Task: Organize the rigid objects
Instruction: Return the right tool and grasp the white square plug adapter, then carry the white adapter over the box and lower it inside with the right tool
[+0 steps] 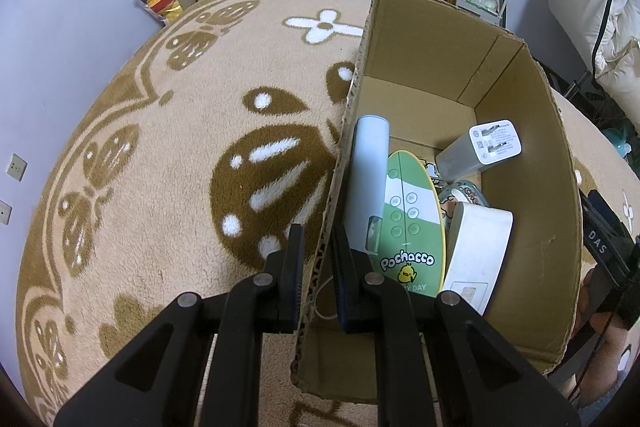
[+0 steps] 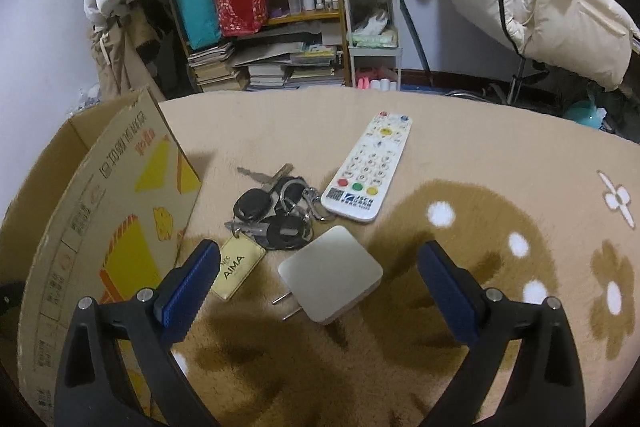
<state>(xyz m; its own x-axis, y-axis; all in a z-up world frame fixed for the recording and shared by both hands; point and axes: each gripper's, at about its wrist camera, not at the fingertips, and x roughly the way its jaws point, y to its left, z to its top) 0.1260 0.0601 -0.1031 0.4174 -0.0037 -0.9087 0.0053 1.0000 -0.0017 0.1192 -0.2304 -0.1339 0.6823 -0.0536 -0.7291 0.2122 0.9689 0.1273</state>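
left gripper (image 1: pixel 316 247) clamped on box (image 1: pixel 516 155) wall; right gripper (image 2: pixel 316 267) spread wide above charger (image 2: pixel 332 277), beside keys (image 2: pixel 272 211) and remote (image 2: pixel 366 167).

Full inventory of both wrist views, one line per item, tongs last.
cardboard box: 1, brown, on rug
light tube: 1, pale blue, in box along left wall
Pochacco board: 1, green-white, in box
plug adapter: 1, white-grey, in box
white case: 1, in box
flat charger: 1, silver, on rug
key bunch: 1, black, on rug
remote: 1, white, on rug
rug: 1, beige-brown
left tongs: clamped on box wall
right tongs: open above flat charger
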